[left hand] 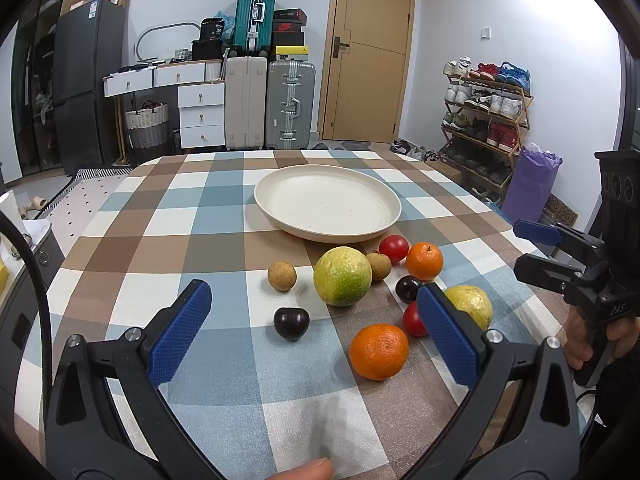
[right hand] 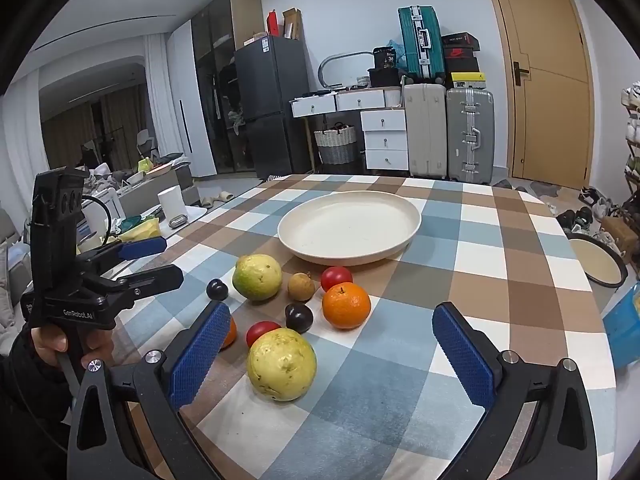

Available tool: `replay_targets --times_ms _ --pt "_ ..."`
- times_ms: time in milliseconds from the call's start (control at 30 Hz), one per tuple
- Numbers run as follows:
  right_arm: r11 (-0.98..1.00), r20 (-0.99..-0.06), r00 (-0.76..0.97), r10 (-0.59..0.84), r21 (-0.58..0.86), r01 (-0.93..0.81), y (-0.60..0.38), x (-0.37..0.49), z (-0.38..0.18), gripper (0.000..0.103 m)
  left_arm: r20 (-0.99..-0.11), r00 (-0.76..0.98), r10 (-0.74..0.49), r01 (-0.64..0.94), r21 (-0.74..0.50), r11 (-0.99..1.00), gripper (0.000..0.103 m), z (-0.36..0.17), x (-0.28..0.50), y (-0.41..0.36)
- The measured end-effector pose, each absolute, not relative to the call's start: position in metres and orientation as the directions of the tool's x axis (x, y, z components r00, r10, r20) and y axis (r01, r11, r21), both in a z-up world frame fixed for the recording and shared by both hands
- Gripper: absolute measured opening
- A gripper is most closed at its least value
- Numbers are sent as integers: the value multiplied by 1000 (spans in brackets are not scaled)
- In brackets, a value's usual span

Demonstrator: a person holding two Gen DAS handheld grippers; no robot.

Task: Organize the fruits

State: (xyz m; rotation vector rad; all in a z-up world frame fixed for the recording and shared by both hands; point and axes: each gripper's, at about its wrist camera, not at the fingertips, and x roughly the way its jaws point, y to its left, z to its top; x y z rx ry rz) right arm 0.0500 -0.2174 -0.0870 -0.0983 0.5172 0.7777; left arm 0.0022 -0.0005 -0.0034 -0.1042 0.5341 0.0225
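We hold both grippers, left gripper (left hand: pixel 314 320) and right gripper (right hand: pixel 332 344), fingers apart, above scattered fruit just beside the round cream plate's (left hand: pixel 280 216) near rim on the checked tabletop (left hand: pixel 160 240).

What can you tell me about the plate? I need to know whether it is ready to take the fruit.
The plate is round, cream-coloured and shallow, with a raised rim and a matte, faintly speckled surface that looks like plastic or wheat-straw. It sits flat and upright on the checked tablecloth, beyond the cluster of fruit. Nothing lies in it. A red tomato sits near its front edge; contact cannot be told. Neither gripper is near it.
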Motion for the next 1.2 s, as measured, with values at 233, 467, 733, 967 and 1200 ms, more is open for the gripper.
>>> replay_targets --times_ms 233,467,733,967,1200 --pt "711 -478 592 649 103 -696 -220 49 -86 103 -509 860 -7 -48 -95 994 103 -4 3 -1" --pt "712 -479 593 647 103 -695 -220 49 -86 103 -510 860 -7 -47 -94 994 103 -3 3 0" --pt "712 -480 592 648 104 -695 -220 49 -86 103 -510 860 -6 -48 -94 994 103 -4 3 -1" --pt "711 -481 591 648 105 -695 -220 49 -86 103 -510 860 -7 -48 -94 994 103 -3 3 0" --pt "713 -484 590 646 106 -693 -219 50 -88 103 -511 860 -7 -48 -95 994 103 -3 3 0"
